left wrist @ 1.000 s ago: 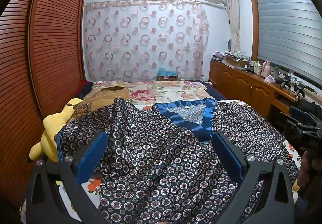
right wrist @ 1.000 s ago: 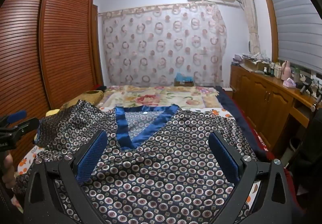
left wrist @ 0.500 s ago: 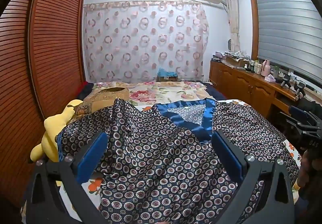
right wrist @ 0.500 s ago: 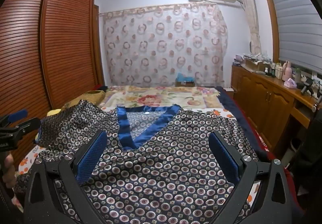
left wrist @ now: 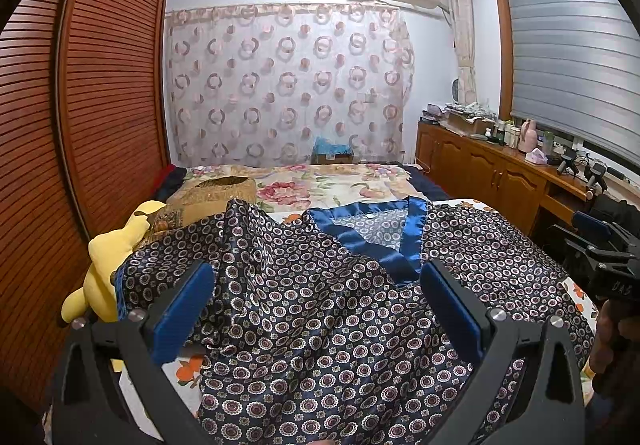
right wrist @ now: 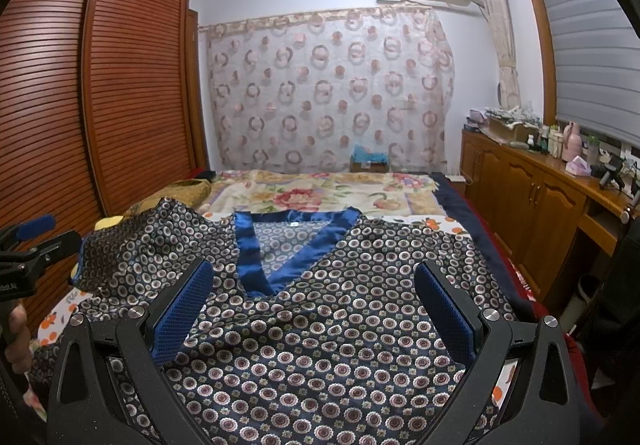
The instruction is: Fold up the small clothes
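The patterned satin top (left wrist: 320, 309) is lying spread on the bed (left wrist: 332, 185), blue-trimmed neckline (right wrist: 288, 245) pointing toward the curtain (right wrist: 332, 89). It is looking light, limp and glossy — likely to be slipping through a loose pinch and sliding on itself once folded. The left sleeve (left wrist: 192, 245) is sitting bunched and raised, so a hem corner or that sleeve's edge is probably offering the surest hold. Both the left gripper (left wrist: 316, 313) and the right gripper (right wrist: 312, 309) are hovering above the cloth with fingers spread wide, pinching nothing. The floral bedcover is giving a soft, yielding surface. A yellow plush toy (left wrist: 104, 269) is resting at the left edge, a slatted wardrobe (right wrist: 100, 93) standing beside it — wooden cabinets (right wrist: 532, 189) are lining the right wall.
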